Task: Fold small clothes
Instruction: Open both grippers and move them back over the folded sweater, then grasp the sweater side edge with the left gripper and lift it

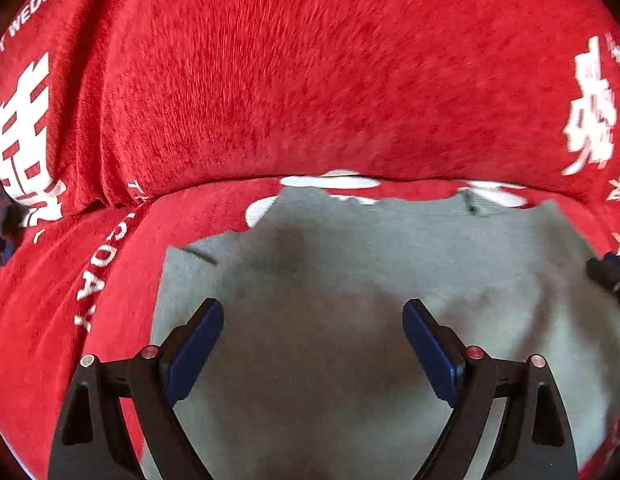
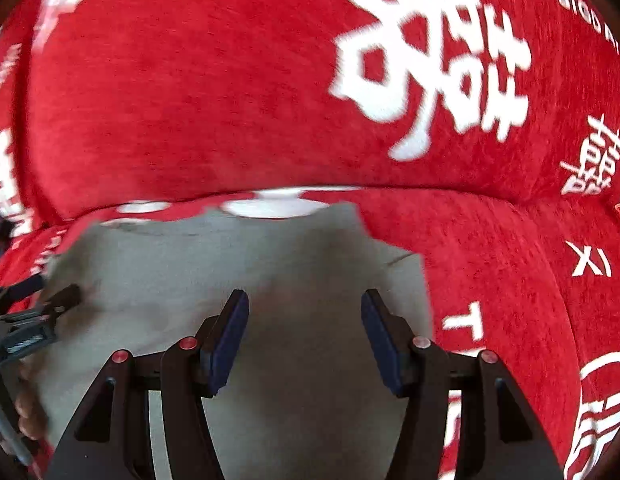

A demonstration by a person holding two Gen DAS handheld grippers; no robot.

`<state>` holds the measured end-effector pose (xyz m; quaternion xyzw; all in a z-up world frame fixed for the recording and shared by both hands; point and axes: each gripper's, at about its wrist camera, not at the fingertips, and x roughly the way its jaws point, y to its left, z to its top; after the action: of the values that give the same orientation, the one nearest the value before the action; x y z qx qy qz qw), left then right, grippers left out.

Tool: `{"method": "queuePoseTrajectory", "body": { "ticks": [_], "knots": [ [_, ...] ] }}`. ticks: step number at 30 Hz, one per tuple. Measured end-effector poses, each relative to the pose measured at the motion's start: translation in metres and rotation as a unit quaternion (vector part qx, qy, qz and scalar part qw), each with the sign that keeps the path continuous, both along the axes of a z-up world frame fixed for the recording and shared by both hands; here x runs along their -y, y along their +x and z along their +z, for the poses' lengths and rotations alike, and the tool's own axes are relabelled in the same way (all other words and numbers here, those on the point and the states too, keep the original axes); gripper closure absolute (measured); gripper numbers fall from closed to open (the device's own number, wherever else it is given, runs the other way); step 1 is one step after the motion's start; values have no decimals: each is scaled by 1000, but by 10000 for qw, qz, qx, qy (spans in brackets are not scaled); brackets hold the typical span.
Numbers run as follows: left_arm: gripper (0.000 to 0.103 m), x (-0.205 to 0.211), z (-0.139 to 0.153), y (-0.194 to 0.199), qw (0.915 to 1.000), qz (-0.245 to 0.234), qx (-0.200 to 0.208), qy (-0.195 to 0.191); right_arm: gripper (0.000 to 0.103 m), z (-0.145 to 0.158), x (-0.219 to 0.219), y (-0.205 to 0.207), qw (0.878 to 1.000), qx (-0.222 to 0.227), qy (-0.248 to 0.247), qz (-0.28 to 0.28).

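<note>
Left gripper [image 1: 313,354]: jaws wide apart, nothing between the blue pads [image 1: 196,354], poised over the garment [image 1: 330,280]. Right gripper [image 2: 305,342]: also spread, somewhat narrower, empty, over the same garment [image 2: 238,264]. In the left view the right tool's tip shows at 3 o'clock; in the right view the left tool sits at 9 o'clock. Garment: pale grey, soft knit by the look, lying flat on the red cover [image 1: 290,80] of a seat, spreading from 6 o'clock toward centre in both views; far edge is uneven, near the crease under the backrest. One corner at 10 o'clock in the left view, another at 2 o'clock in the right view. Which garment it is, cannot tell; frames are blurred. Judgement: step is a fresh grasp for a fold. To do it well, take each near edge or corner with a pad under the top layer only, close fully, lift both sides level, avoid pinching the cover.
</note>
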<state>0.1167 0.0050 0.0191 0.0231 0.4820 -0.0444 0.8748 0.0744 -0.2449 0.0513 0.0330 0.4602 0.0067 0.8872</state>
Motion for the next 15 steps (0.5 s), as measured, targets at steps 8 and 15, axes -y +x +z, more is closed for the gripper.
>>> {"method": "queuePoseTrajectory", "body": {
  "ticks": [8,15],
  "knots": [
    [11,13,4,-58,9998,-95,157,69,39,-16,-60,-47,9972,-35,-346,660],
    [11,-4,-13,-89,9999,15,137,63,37,-28,-31,-70,9982,-142,-381,439]
  ]
}}
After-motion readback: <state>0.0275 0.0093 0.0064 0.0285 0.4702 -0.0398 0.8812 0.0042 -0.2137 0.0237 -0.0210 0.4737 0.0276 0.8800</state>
